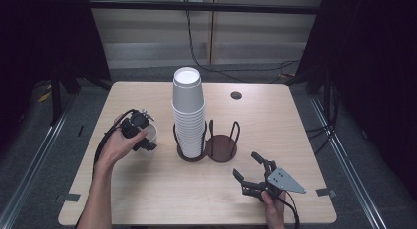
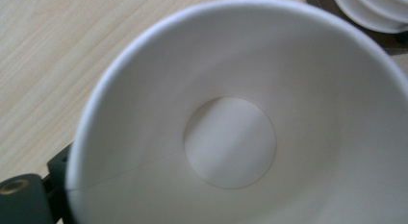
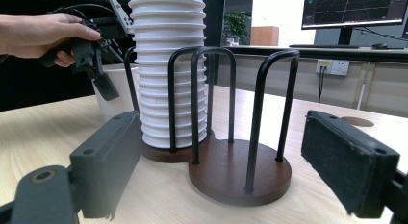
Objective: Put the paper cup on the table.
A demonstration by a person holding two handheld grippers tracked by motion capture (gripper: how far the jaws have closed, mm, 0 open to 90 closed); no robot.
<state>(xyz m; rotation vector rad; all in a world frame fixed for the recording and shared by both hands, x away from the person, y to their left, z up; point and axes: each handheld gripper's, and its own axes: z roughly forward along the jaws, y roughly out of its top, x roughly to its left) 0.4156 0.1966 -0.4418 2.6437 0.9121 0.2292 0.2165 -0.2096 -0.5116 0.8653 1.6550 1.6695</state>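
Right claw [image 1: 250, 171] gapes on open table [image 1: 162, 189], clear of rack [image 1: 221, 148].

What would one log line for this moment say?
left tongs: on rim of single paper cup, cup on table | right tongs: open, empty | cup stack: in holder

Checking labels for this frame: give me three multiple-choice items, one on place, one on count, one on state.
1. Where is the single paper cup?
A. left of the cup stack
B. on the empty holder base
C. by the right gripper

2. How many round bases has the cup holder?
A. one
B. two
C. four

3. How do the right gripper's jaws stand?
A. shut on a cup
B. shut on a post
C. open

A: it stands left of the cup stack, at the left gripper.
B: two joined discs.
C: nothing between them.
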